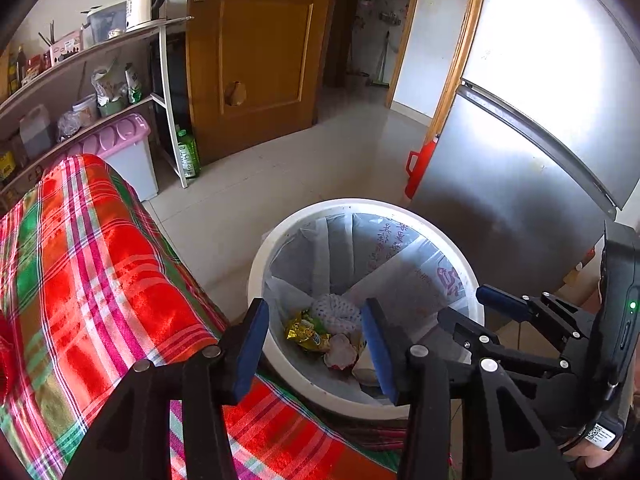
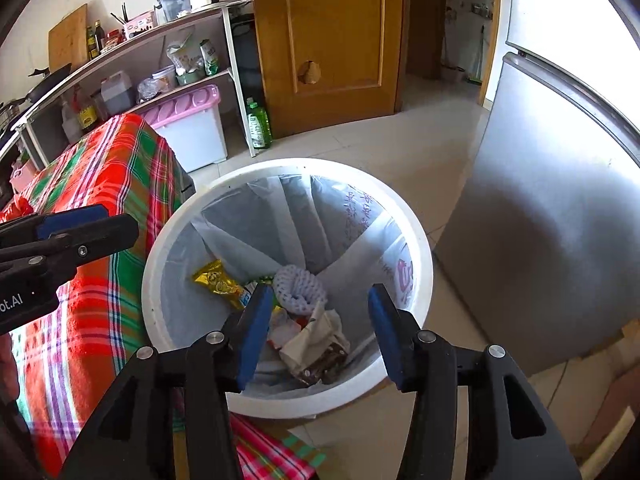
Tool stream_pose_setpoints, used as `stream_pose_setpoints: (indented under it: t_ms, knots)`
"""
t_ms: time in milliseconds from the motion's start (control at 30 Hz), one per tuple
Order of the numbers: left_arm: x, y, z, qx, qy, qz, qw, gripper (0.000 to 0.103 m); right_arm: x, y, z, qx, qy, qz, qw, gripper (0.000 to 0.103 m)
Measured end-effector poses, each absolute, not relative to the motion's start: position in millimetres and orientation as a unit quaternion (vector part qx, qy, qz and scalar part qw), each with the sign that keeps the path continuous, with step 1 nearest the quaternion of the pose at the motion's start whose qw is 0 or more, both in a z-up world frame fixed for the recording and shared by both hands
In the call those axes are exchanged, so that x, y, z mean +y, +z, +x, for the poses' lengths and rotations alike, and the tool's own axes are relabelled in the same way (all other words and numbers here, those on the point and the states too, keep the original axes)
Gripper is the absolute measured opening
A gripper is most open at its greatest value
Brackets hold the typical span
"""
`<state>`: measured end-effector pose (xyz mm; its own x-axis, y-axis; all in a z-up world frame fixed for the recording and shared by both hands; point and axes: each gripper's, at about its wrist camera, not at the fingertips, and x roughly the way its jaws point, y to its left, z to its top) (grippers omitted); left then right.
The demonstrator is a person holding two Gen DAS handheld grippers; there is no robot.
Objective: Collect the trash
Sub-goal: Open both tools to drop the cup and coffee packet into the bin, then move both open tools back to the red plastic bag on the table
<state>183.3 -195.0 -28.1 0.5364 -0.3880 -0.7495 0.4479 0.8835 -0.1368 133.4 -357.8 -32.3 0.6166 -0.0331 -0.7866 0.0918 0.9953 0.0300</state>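
A round white trash bin [image 1: 256, 268] with a clear liner stands on the floor beside the table; it also shows in the right wrist view [image 2: 152, 272]. Inside lie a yellow snack wrapper [image 2: 218, 282], a white foam net [image 2: 298, 286], crumpled paper [image 2: 310, 346] and other scraps. My left gripper [image 1: 316, 346] is open and empty above the bin's near left rim. My right gripper [image 2: 320, 330] is open and empty above the bin's near side. The right gripper also shows in the left wrist view [image 1: 472, 316].
A table with a red, green and pink plaid cloth [image 1: 88, 280] lies left of the bin. A steel fridge [image 1: 520, 168] stands on the right. Shelves [image 1: 84, 80], a pink-lidded box [image 1: 128, 152], a green bottle [image 1: 188, 154] and a wooden door [image 1: 256, 52] lie beyond.
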Motion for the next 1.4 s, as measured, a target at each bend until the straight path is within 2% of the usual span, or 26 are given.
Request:
stream_pose_setpoints:
  t_ms: [733, 1400]
  knots:
    - [-117, 20, 149, 0.367, -0.198, 0.006, 0.909, 0.049, -300, 10, 122, 0.393, 0.009, 0.018, 0.919, 0.051]
    - [25, 20, 137, 0.351, -0.071, -0.046, 0.932, 0.054, -181, 10, 148, 0.389, 0.127, -0.011, 0.912, 0.053]
